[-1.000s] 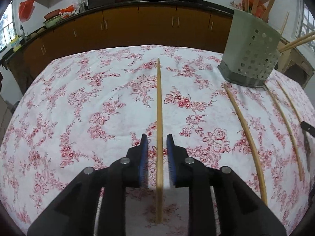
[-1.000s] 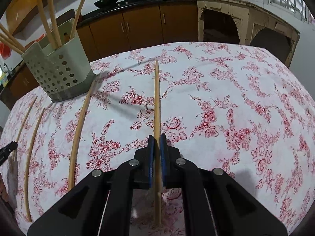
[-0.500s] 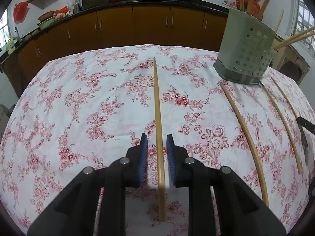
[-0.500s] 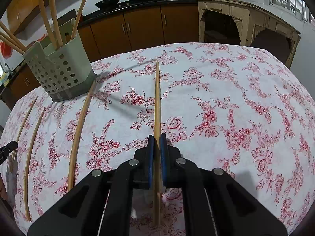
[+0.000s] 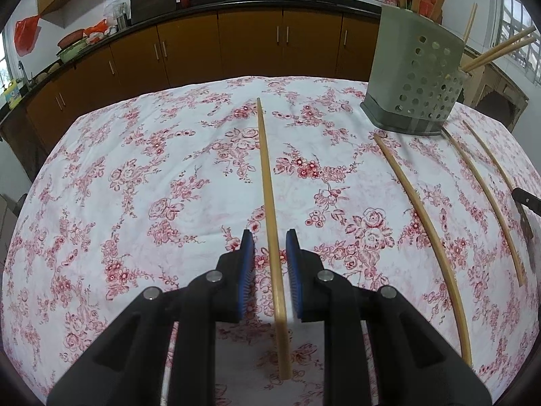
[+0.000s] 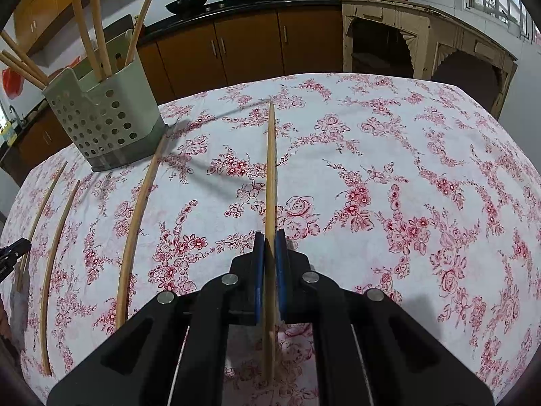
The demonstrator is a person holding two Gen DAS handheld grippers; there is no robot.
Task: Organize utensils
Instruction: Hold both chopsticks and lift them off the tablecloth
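A wooden chopstick (image 5: 268,189) lies on the floral tablecloth between the open jaws of my left gripper (image 5: 269,242), which straddles it without touching. My right gripper (image 6: 269,243) is shut on another chopstick (image 6: 271,169), which points straight ahead just above the cloth. A grey-green perforated utensil holder (image 5: 414,77) with several chopsticks standing in it is at the far right in the left wrist view and at the far left in the right wrist view (image 6: 101,118).
Three more chopsticks lie on the cloth right of my left gripper (image 5: 426,223), (image 5: 487,196), (image 5: 490,159); they show left of my right gripper (image 6: 138,226). The other gripper's tip shows at the frame edge (image 5: 527,199). Brown kitchen cabinets (image 5: 219,47) stand behind the table.
My left gripper has lowered and tilted a little over its chopstick, jaws still open. My right gripper stays shut on its chopstick and has hardly moved.
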